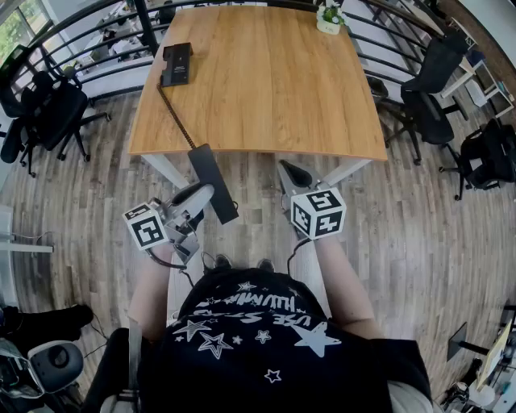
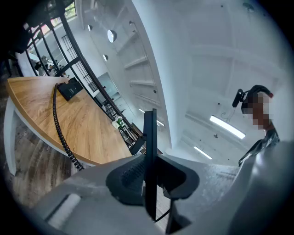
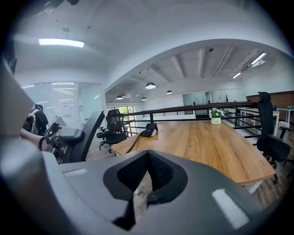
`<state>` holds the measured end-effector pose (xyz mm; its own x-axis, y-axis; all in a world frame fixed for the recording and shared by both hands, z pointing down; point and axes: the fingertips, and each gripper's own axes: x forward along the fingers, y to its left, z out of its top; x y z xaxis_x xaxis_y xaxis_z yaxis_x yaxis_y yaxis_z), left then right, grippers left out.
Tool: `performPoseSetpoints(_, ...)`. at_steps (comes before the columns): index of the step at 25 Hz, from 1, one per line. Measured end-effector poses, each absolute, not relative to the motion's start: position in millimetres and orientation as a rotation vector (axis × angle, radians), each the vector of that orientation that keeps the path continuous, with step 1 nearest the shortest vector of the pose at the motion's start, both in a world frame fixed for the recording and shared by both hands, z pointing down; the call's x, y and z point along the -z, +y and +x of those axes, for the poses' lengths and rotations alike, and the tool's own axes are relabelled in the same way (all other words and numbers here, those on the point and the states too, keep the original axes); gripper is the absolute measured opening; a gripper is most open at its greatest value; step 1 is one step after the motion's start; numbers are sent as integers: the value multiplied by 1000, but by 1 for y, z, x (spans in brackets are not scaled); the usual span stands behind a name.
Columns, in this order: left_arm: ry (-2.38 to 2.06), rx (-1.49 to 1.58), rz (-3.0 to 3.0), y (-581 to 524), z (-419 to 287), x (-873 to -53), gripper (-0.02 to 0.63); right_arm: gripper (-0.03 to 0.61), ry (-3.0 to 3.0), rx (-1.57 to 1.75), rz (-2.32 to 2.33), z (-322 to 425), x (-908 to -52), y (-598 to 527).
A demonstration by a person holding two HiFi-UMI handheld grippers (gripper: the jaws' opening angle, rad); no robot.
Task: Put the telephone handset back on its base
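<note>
The black telephone base [image 1: 176, 64] lies on the far left of the wooden table [image 1: 274, 89]. A coiled cord [image 1: 175, 114] runs from it over the table's near edge down to the black handset [image 1: 214, 184]. My left gripper [image 1: 200, 196] is shut on the handset below the table's front edge; in the left gripper view the handset [image 2: 150, 147] stands edge-on between the pads, with the base [image 2: 70, 88] far off on the table. My right gripper [image 1: 292, 173] hangs beside it, shut and holding nothing. The right gripper view shows the base [image 3: 149, 130] ahead and the handset [image 3: 85, 135] at left.
A small potted plant [image 1: 329, 18] stands at the table's far edge. Black office chairs stand left [image 1: 48, 113] and right [image 1: 431, 105] of the table. A black railing [image 1: 89, 40] runs behind it. The floor is wood planks.
</note>
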<state>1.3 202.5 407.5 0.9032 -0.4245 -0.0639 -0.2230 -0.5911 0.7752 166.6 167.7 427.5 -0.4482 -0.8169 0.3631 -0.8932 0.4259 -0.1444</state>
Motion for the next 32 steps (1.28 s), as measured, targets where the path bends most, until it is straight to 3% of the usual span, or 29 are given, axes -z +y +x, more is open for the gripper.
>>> performPoseSetpoints(13,-434,294,2217,202,-4,-418,80,-2,-2403,-476,1512,160,-438,171)
performPoseSetpoints(32,-425,290,2221,198,-79,-434,80,-1,-2366,-532,1576,97,-456,167)
